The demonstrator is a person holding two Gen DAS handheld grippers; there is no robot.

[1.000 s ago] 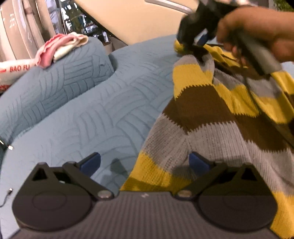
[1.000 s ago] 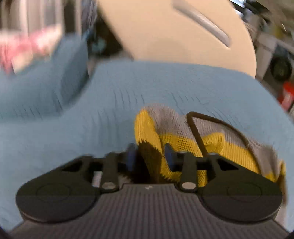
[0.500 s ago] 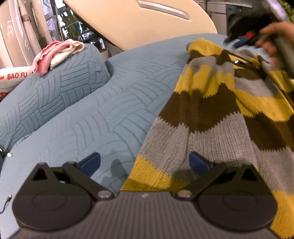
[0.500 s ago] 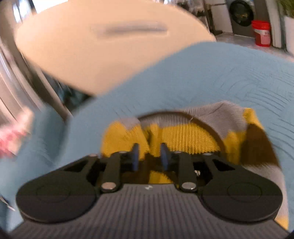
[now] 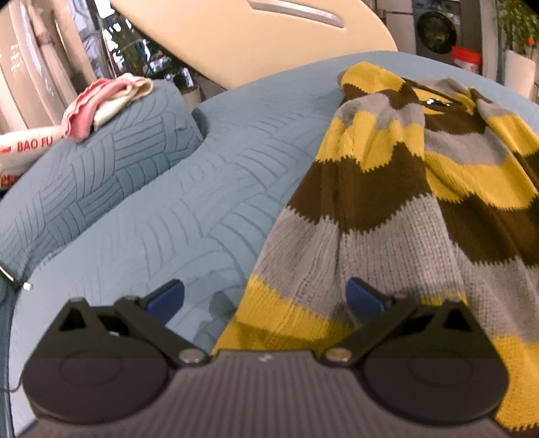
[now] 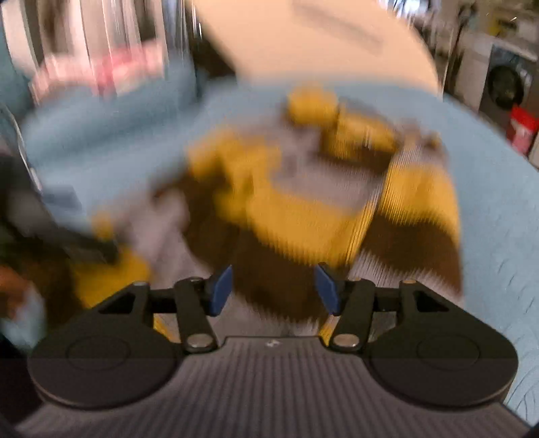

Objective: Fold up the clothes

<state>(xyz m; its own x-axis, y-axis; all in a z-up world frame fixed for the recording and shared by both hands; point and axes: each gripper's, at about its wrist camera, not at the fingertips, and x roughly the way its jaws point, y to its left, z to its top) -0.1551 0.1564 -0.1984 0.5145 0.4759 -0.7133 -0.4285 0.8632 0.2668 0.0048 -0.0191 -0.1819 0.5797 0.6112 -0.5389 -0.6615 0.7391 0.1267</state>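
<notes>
A knit sweater point(image 5: 387, 209) striped in yellow, brown and grey lies spread on the blue-grey quilted bed cover point(image 5: 202, 209). My left gripper point(image 5: 266, 296) stands open over the sweater's lower left edge, the yellow hem lying between its wide-set blue pads point(image 5: 365, 298) without being pinched. The right wrist view is blurred by motion. My right gripper point(image 6: 274, 289) hovers above the sweater point(image 6: 303, 209) with its jaws opening and no cloth between the pads. A hand point(image 6: 17, 296) shows at that view's left edge.
A quilted pillow point(image 5: 101, 175) at the left carries a folded pink and cream cloth point(image 5: 101, 104). A beige headboard point(image 5: 269, 37) rises behind the bed. A washing machine point(image 5: 434, 30) and a red bucket point(image 5: 466, 59) stand far right.
The right gripper let go of the sweater's top edge, opened and pulled back out of the left wrist view. The sweater's upper part now lies on the bed. The left gripper stayed put.
</notes>
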